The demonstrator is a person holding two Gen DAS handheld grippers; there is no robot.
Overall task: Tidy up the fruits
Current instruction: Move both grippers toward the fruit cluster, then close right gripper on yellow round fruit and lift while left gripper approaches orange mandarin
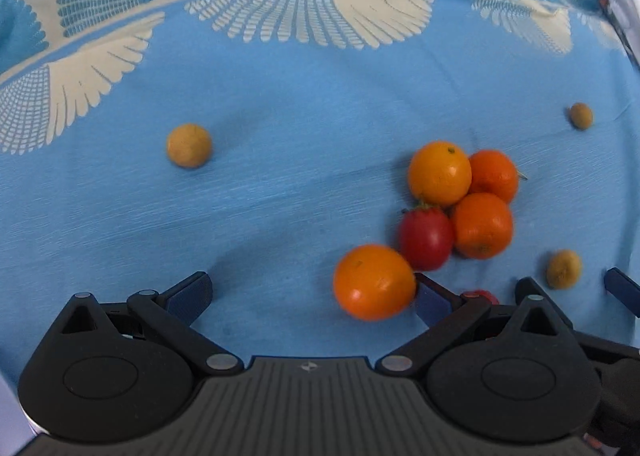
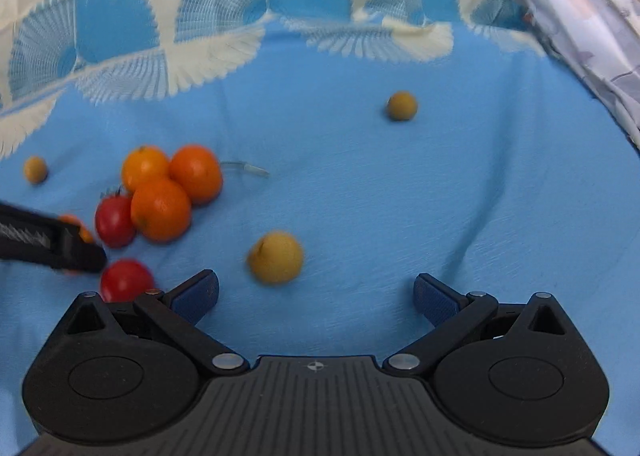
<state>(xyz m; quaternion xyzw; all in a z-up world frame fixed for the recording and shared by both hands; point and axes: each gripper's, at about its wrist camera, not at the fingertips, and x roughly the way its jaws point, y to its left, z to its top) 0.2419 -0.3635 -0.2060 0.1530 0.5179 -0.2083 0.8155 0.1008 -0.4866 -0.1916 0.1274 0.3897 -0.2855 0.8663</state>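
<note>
Fruits lie on a blue cloth (image 1: 280, 196). In the left wrist view, three oranges (image 1: 440, 172) and a red tomato (image 1: 426, 238) cluster at right. Another orange (image 1: 374, 282) lies loose against the right fingertip of my open, empty left gripper (image 1: 310, 298). Small tan fruits lie at left (image 1: 189, 145), far right (image 1: 581, 116) and lower right (image 1: 563, 269). In the right wrist view, my right gripper (image 2: 316, 296) is open and empty, with a yellow-tan fruit (image 2: 275, 257) just ahead. The orange cluster (image 2: 161, 209) and two tomatoes (image 2: 126, 280) lie to its left.
The cloth's cream and blue fan-patterned border (image 1: 280, 16) runs along the far side. A pale patterned fabric (image 2: 580, 16) lies at the far right. The left gripper's black finger (image 2: 52, 244) reaches in from the left in the right wrist view. A small clear stem-like piece (image 2: 248, 168) lies beside the oranges.
</note>
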